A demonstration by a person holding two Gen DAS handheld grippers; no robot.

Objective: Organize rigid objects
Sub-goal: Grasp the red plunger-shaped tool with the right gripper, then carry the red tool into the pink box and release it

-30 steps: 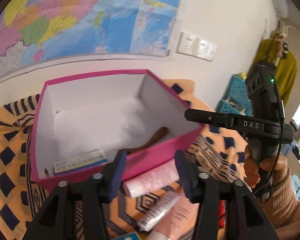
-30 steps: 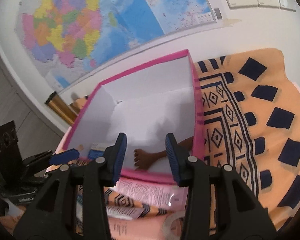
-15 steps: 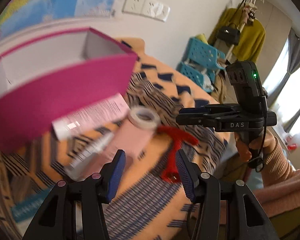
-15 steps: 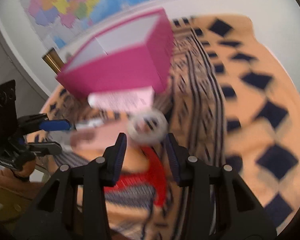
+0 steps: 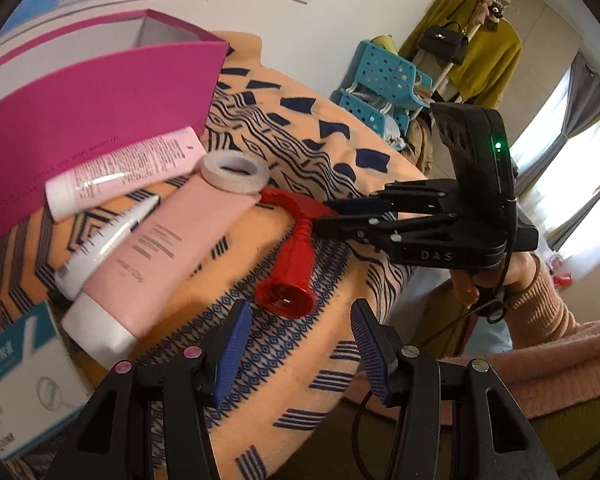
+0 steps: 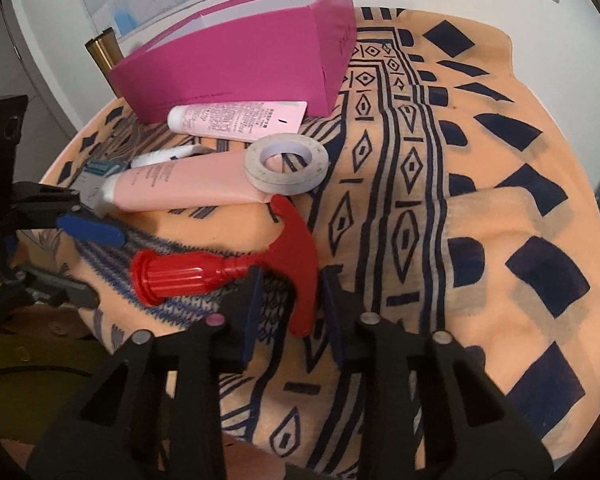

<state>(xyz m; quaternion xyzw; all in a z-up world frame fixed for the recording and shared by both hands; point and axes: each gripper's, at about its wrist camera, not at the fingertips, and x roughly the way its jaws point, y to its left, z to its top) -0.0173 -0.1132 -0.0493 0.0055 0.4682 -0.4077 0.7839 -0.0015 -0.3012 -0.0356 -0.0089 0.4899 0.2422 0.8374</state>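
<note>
The red T-handled tool (image 6: pixel 236 270) lies on the patterned cloth (image 6: pixel 480 208), its crossbar between the spread fingers of the right claw (image 6: pixel 288 308), untouched. The left claw (image 5: pixel 296 344) gapes empty just short of its flared end. Beyond sit a tape roll (image 6: pixel 286 164), pink tubes (image 6: pixel 180 180) and the magenta box (image 6: pixel 236 64), whose inside is hidden.

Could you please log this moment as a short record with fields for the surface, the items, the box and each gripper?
surface: patterned orange cloth
box: pink box, open top, at the back
items: red tool, tape roll on pink tube, smaller tube against the box, white carton
right gripper: open, jaws astride the red tool's handle
left gripper: open, empty, near the red tool's round end
</note>
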